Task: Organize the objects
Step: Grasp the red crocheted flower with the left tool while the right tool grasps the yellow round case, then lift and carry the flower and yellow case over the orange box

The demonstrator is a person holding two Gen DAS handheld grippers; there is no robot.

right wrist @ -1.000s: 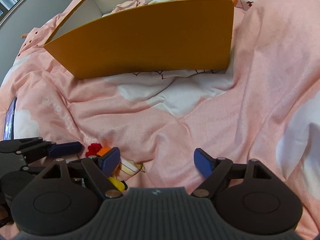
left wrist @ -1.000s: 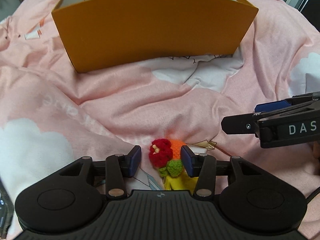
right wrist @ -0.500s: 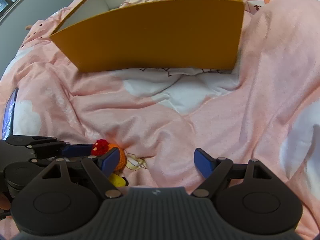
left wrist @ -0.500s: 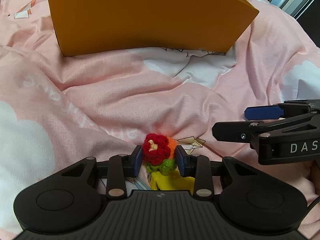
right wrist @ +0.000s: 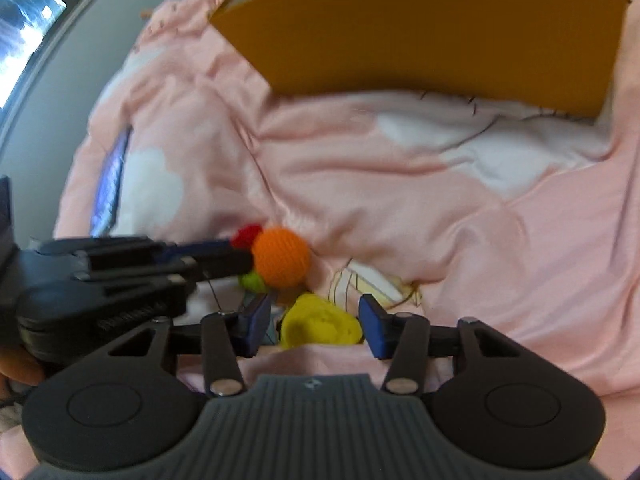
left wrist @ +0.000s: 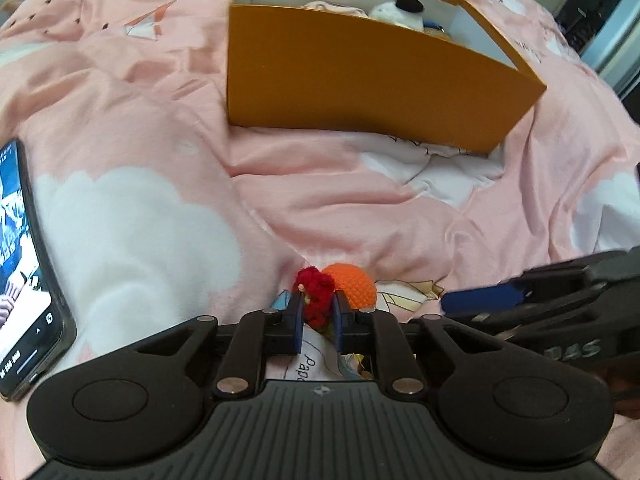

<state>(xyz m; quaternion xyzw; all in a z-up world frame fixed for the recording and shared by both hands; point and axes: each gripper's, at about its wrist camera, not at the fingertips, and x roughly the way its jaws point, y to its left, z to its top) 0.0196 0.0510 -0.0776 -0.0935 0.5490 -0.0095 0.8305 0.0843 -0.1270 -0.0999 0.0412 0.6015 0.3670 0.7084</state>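
Note:
A crocheted toy lies on the pink duvet: a red flower (left wrist: 314, 284), an orange ball (left wrist: 352, 284), a green bit (right wrist: 252, 280) and a yellow part (right wrist: 320, 326). My left gripper (left wrist: 316, 308) is shut on the red flower, pads pinching it from both sides. In the right wrist view the left gripper (right wrist: 236, 252) reaches in from the left beside the orange ball (right wrist: 282, 258). My right gripper (right wrist: 315, 312) straddles the yellow part, its jaws closing, with a small gap still at the left pad. The orange box (left wrist: 360, 80) stands behind.
The box holds a white plush toy (left wrist: 396, 10) and other soft things. A phone (left wrist: 24, 264) with a lit screen lies on the duvet (left wrist: 160, 200) at the left. The right gripper's blue pad (left wrist: 480, 300) sits just right of the toy.
The left jaws closed onto the red flower and the hand shifted. The right gripper moved over to the toy, and its jaws narrowed around the yellow part.

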